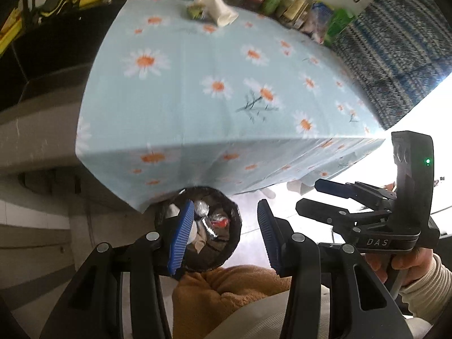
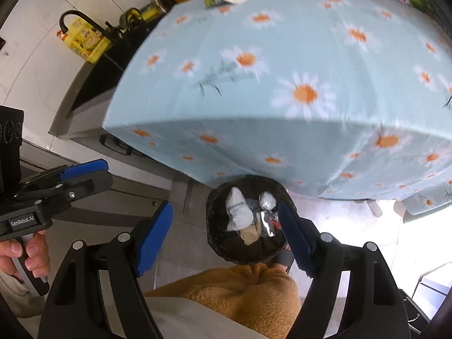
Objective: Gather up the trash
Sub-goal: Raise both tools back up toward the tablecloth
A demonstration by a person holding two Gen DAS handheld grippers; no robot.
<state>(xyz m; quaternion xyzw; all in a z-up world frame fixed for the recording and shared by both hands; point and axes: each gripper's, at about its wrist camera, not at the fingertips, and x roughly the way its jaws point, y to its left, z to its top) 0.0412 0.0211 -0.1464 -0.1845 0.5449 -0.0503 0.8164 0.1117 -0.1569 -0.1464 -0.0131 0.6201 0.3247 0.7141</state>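
Two grippers: left gripper [image 1: 226, 234] and right gripper [image 2: 226, 237] fingers hanging released, empty, above bin [image 2: 214, 217].
Leftovers: white wrapper [image 1: 217, 7] sitting on counter [image 1: 197, 99], far from bin.
Risk: crumpled wrapper slipping mid-carry, missing bin.

Black bin [image 2: 245, 226] on floor at table's near edge, holding white paper, foil; crumpled white wrapper [image 1: 217, 7] at far edge.

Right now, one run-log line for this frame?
left gripper: open, empty | right gripper: open, empty | bin: on floor, holds trash | table: white paper and small green item at far edge
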